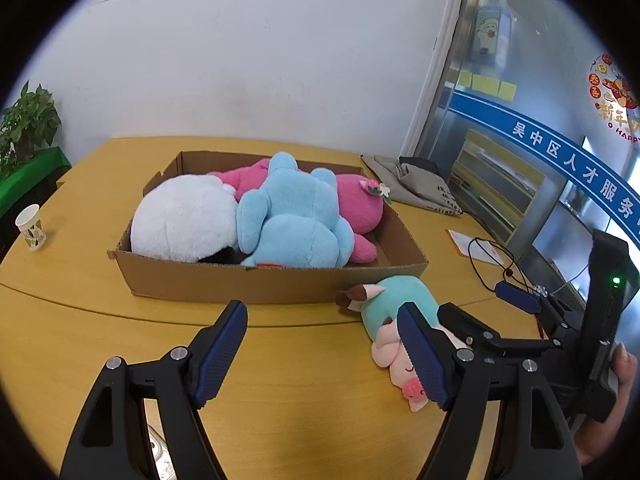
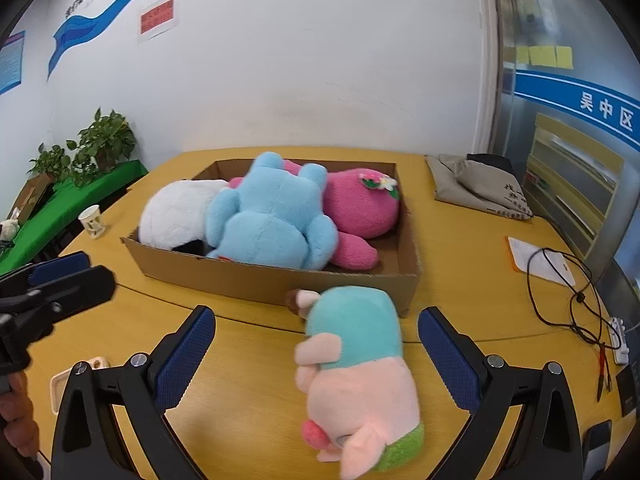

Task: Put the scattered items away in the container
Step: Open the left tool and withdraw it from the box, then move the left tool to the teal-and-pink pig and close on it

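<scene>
A cardboard box (image 1: 240, 280) (image 2: 260, 276) sits mid-table and holds a white plush (image 1: 180, 220), a blue plush (image 1: 296, 216) and a pink plush (image 1: 356, 204). In front of the box's right corner a teal-and-pink pig plush (image 2: 356, 356) (image 1: 380, 308) lies on the table. My right gripper (image 2: 317, 317) is open, its blue pads on either side of the pig and apart from it. To the left, my left gripper (image 1: 322, 354) hangs open over bare table with nothing between its fingers. Its right finger hides part of the pig.
A paper cup (image 1: 31, 226) stands at the table's left edge. At the back right lies a grey cloth bag (image 1: 416, 186). A paper card (image 2: 536, 256), black cables (image 2: 560, 292) and a power strip (image 2: 620, 340) lie on the right. Potted plants (image 2: 96, 140) stand at the far left.
</scene>
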A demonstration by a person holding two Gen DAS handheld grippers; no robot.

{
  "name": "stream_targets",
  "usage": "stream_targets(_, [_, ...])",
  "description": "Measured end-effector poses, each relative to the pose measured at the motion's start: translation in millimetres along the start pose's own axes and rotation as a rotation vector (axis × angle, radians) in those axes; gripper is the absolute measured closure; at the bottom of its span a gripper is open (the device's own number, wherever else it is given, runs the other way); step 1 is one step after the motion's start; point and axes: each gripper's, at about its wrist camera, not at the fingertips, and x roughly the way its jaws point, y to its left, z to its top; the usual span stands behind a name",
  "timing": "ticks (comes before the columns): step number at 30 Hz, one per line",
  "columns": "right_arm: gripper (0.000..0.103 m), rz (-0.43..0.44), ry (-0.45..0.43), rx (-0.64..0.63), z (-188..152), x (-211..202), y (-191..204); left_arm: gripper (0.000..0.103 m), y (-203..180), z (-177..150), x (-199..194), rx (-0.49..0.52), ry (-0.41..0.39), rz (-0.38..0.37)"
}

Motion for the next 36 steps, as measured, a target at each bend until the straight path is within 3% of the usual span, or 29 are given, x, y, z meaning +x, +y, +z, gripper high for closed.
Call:
stream_targets(5, [0.000, -0.037, 0.089, 0.096, -20.8, 26.0, -39.4, 0.026, 6.2, -3.9, 11.2, -0.037, 0.030, -0.011])
stream_targets(9, [0.000, 0.002, 0.236, 0.117, -45.2, 61.4, -52.4, 0.026, 11.1, -6.7, 21.0, -0.073, 0.055, -0.028])
stream_targets(10, [0.000, 0.019, 0.279, 0.107, -53.8, 71.6, -51.8, 0.026, 12.0, -7.9, 23.7, -0.082, 0.065, -0.034])
stream_targets(13, [0.002, 0.175, 0.347, 0.177, -70.6, 86.2, -50.6, 0.026, 12.9, -11.1, 31.6, -0.088, 0.098, -0.058])
stream_targets(18, [0.010, 0.179, 0.315, 0.121, -78.3, 78.5, -31.6, 0.026, 12.5, -18.1, 49.1, -0.116, 0.153, -0.133])
stream_targets(25, [0.013, 0.298, 0.307, 0.076, -92.0, 62.7, 4.5, 0.026, -1.3, -38.0, 90.2, -0.138, 0.292, -0.289])
stream_targets(36, [0.019, 0.356, 0.306, 0.047, -98.4, 45.2, 30.8, 0.025, 3.3, -46.0, 103.7, -0.140, 0.336, -0.175])
